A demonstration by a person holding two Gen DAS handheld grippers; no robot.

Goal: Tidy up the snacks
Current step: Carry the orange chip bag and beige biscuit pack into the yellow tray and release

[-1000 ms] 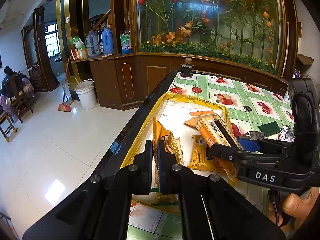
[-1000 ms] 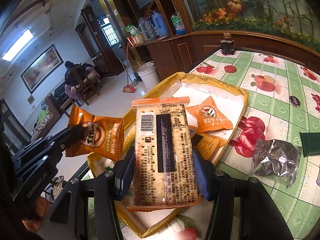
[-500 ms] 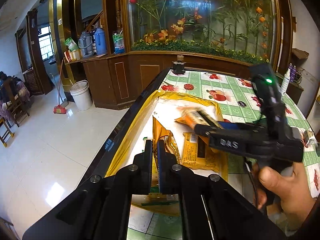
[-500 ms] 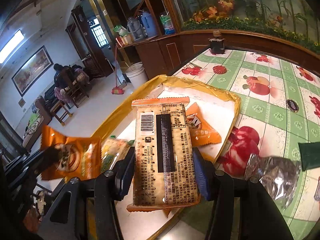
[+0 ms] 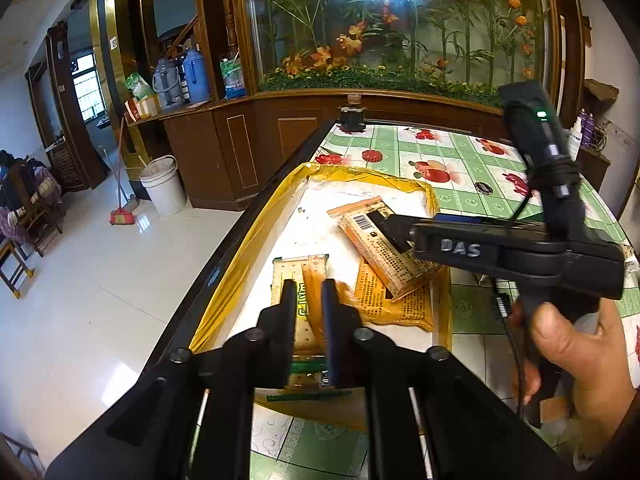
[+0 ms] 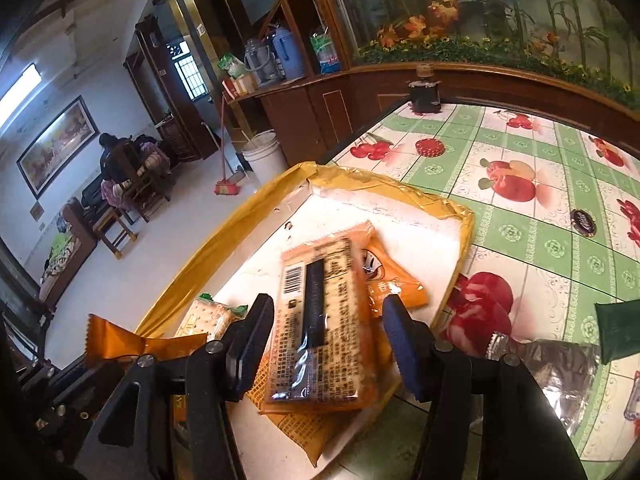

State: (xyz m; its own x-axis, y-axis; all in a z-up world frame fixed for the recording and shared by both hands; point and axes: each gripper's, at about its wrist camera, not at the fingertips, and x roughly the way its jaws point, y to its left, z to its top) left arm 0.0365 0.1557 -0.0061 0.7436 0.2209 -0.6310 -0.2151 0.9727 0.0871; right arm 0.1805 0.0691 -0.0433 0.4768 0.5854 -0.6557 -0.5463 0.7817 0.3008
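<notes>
**Left tool pinching orange packet, right tool open over cracker pack**

My left tool (image 5: 308,292) is closed down on an orange snack packet (image 6: 120,344). Only a thin strip of wrapper shows between the jaws in the left wrist view, while the right wrist view shows the packet hanging off the tool at 8 o'clock, above the near rim of the tray (image 5: 240,248).

Under the left tool, a green-trimmed cracker pack (image 5: 284,272) lies flat on the white tray floor.

My right tool (image 6: 325,304) has its jaws spread wide, with a visible gap on both sides of the long cracker pack (image 6: 320,320), so nothing is gripped. The pack is blurred in this view. It sits barcode side up in the tray, tilted and partly on top of a flat orange printed packet (image 5: 392,312). A small orange pouch (image 6: 396,284) pokes out from under it at 2 o'clock.

In the left wrist view, the right hand (image 5: 580,352) holds the tool's handle at 3 o'clock — the tool reaches in over the tray from that side.

Outside the tray, on the green fruit-print worktop (image 6: 520,232), a silver foil packet (image 6: 552,360) lies at 3 o'clock of the right tool. A dark green packet (image 6: 616,328) sits just beyond it at the frame edge.
</notes>
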